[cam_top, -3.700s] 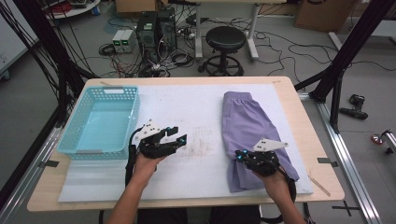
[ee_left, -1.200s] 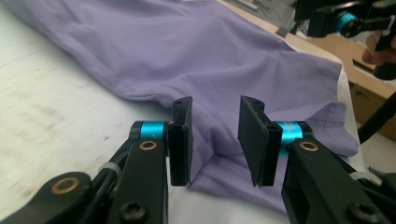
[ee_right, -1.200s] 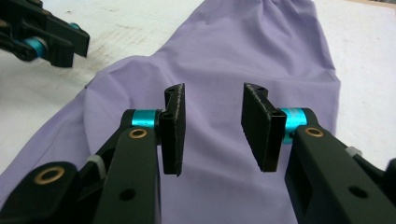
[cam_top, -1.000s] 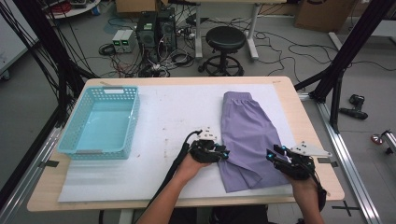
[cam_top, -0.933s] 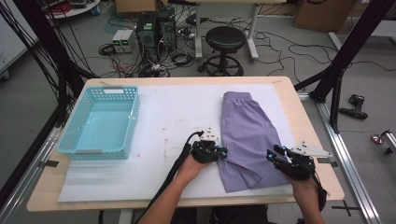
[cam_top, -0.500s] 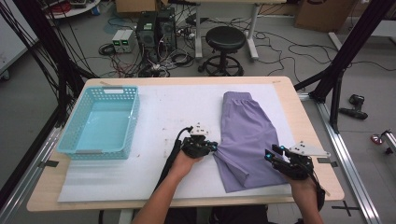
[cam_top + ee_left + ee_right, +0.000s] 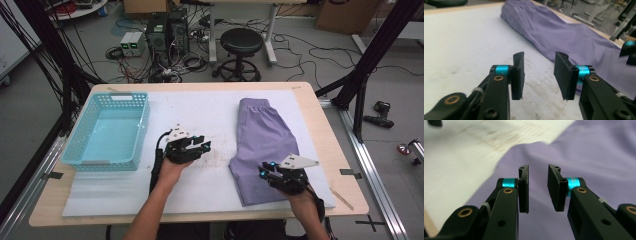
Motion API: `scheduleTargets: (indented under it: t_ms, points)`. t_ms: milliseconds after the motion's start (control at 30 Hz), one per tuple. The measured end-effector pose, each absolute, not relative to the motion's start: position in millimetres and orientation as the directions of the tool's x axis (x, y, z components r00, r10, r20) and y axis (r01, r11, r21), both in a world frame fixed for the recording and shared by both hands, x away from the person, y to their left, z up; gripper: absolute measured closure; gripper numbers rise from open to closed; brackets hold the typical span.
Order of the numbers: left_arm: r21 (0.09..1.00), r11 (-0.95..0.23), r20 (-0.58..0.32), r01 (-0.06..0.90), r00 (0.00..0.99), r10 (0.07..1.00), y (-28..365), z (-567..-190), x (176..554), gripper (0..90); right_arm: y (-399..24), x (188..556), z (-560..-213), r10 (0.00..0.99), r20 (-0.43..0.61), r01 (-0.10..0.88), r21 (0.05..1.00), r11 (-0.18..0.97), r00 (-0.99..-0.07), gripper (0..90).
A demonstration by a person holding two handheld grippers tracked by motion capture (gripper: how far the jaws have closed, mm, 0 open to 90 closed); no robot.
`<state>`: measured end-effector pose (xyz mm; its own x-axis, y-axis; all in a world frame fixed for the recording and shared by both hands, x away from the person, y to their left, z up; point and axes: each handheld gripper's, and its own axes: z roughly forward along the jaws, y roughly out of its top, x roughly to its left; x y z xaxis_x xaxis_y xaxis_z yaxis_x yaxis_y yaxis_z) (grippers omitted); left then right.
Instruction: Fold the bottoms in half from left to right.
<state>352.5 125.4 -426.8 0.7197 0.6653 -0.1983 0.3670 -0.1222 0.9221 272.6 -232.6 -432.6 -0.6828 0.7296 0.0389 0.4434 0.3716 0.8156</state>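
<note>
A: What's left of the left claw (image 7: 200,148)?

B: A blue basket (image 7: 111,131), well apart, on the white mat (image 7: 210,107). The claw is over bare mat, its jaws parted with nothing between them; they have just been opening.

A: And the purple shorts (image 7: 264,142)?

B: To that claw's right, near but not touching. The right claw (image 7: 264,174) is over their near end, cloth beneath it.

A: Is it gripping them?

B: No. Its jaws have just been closing, yet a gap shows and no cloth is between the pads.
</note>
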Motion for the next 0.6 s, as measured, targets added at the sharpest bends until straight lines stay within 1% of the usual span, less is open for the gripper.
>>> scheduleTargets:
  t_ms: [100, 167, 267, 333, 367, 500, 567, 600]
  points:
    - [0.926, -0.106, -0.199, 0.362, 0.709, 0.677, 138.4, -424.1, 348.0, 57.4, -213.4, 273.5, -440.4, 0.683, 0.042, 0.438, 0.795, 0.42, -0.73, 74.0]
    - [0.926, -0.104, -0.199, 0.362, 0.704, 0.681, 144.4, -423.5, 345.5, 58.1, -200.5, 274.6, -444.7, 0.648, 0.024, 0.424, 0.775, 0.469, -0.761, 77.1]
    - [0.926, -0.1, -0.201, 0.364, 0.699, 0.686, 150.3, -423.8, 342.3, 59.0, -186.6, 278.3, -449.8, 0.621, 0.023, 0.426, 0.749, 0.508, -0.783, 81.7]
    - [0.926, -0.103, -0.199, 0.364, 0.701, 0.685, 153.2, -424.4, 340.8, 59.3, -179.4, 280.9, -454.9, 0.601, 0.021, 0.428, 0.723, 0.542, -0.799, 82.3]
    - [0.926, -0.105, -0.196, 0.363, 0.697, 0.689, 154.0, -424.6, 340.1, 59.5, -177.0, 280.9, -456.4, 0.591, 0.016, 0.416, 0.725, 0.549, -0.807, 83.4]
    - [0.925, -0.098, -0.202, 0.367, 0.692, 0.693, 155.3, -425.9, 339.6, 59.4, -176.3, 281.0, -455.9, 0.557, 0.054, 0.419, 0.72, 0.553, -0.829, 78.3]
    - [0.924, -0.103, -0.2, 0.368, 0.695, 0.69, 154.1, -426.6, 339.7, 59.0, -178.5, 280.3, -455.3, 0.537, 0.077, 0.419, 0.72, 0.553, -0.84, 74.8]
    - [0.924, -0.108, -0.198, 0.368, 0.698, 0.688, 153.2, -426.8, 339.5, 58.6, -181.1, 279.5, -453.1, 0.533, 0.078, 0.416, 0.724, 0.55, -0.842, 71.4]
